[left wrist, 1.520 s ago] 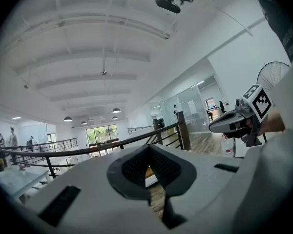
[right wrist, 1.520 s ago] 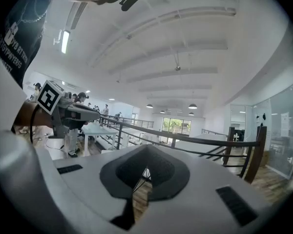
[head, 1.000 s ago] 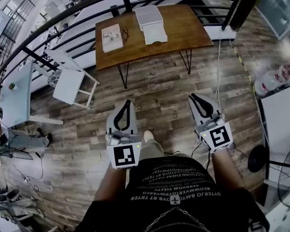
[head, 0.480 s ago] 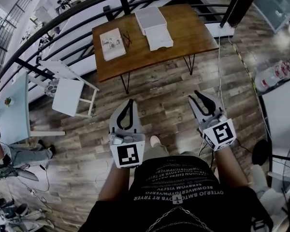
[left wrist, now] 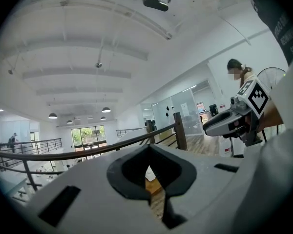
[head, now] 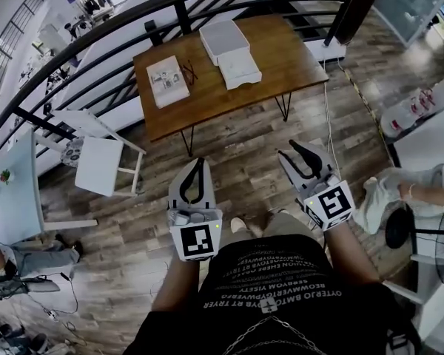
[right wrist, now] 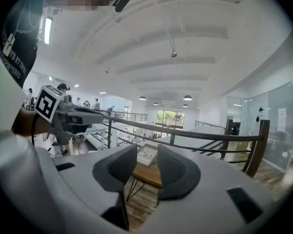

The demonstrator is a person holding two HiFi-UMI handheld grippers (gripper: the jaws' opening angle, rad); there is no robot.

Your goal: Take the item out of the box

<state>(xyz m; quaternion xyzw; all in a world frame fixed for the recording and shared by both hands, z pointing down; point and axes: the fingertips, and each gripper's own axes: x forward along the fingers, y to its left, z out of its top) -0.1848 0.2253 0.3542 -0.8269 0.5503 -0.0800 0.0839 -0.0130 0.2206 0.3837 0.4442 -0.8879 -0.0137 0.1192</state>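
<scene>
- My left tool is closed, its tips meeting with nothing caught in the hollow behind them.
- My right tool is the one changing: its jaws are opening, and between them I see only the room ahead, nothing held.
- Both tools hang at waist height over the wooden floor, well apart from anything in the task. I read the opening as getting ready, not as a grasp.
- At my right edge a person stands near; I would keep clear on that side.
- Across open floor stands the counter.
- The white box sits toward its far edge, touching a second flat white piece.
- A flat printed package lies apart to the left.
- The box looks shut; the item itself I cannot see, so the task is not yet begun.
</scene>
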